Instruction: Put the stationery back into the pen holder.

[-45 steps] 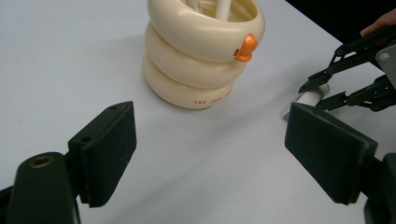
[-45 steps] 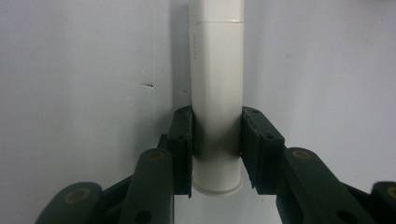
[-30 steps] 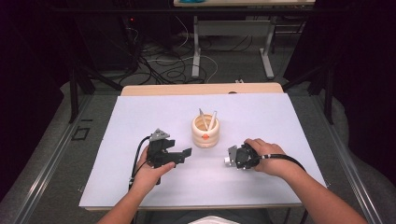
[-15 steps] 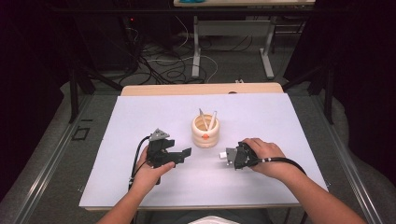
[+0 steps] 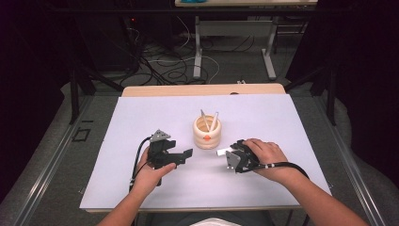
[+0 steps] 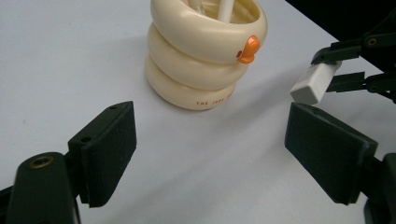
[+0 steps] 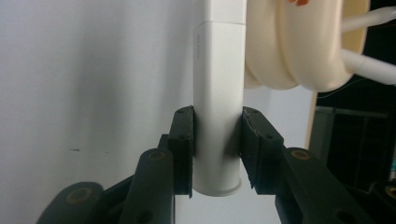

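Since a second ago the right gripper (image 5: 225, 156) has edged left, toward the cream ringed holder (image 5: 207, 133) mid-table; its jaws clamp a white squarish marker (image 7: 218, 98) just right of it. The left gripper (image 5: 184, 154) waits wide open, empty. Two pens (image 5: 210, 121) are in already; this one is left

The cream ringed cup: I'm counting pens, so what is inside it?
Two white sticks lean out of the cream ringed cup. Its wall hides their lower ends and the bottom, so anything shorter can't be seen.
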Action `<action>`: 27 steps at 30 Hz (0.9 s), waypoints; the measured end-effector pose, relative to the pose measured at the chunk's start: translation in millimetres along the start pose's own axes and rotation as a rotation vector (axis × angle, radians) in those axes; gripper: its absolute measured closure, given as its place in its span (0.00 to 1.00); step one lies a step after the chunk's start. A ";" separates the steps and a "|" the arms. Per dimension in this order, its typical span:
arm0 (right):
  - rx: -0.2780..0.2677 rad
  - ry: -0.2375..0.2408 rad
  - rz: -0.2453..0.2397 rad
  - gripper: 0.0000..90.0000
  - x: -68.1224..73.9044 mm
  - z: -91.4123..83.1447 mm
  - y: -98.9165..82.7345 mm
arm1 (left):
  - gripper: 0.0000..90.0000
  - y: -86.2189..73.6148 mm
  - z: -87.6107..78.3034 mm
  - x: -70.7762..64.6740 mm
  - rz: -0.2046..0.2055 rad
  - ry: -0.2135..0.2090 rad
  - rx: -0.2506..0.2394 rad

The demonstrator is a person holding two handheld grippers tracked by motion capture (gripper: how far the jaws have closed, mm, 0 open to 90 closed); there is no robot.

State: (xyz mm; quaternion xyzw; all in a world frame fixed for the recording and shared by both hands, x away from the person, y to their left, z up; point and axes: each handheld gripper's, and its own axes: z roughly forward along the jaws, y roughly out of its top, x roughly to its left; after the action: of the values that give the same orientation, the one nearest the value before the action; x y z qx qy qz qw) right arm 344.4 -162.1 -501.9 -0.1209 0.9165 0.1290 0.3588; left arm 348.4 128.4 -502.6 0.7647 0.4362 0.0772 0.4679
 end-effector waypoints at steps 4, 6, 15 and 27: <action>-0.017 -0.049 -0.026 0.75 0.1 -3.9 2.4 | 0.19 0.9 -0.6 0.3 0.005 0.002 0.004; -0.016 -0.063 -0.021 0.75 1.4 -5.7 3.3 | 0.20 1.3 0.0 -0.6 0.004 0.000 0.001; -0.020 -0.155 -0.173 0.75 -1.1 -14.2 15.2 | 0.23 8.2 -1.8 -7.5 0.055 -0.007 0.006; 0.011 -0.263 -0.361 0.75 1.2 -25.2 32.5 | 0.27 16.2 0.9 -21.1 0.123 -0.035 0.041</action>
State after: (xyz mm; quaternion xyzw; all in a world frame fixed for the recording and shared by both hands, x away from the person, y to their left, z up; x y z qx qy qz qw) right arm 317.5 -140.0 -480.0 -0.2633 0.8260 0.0724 0.4930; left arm 345.6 109.3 -484.2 0.8007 0.3817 0.0837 0.4541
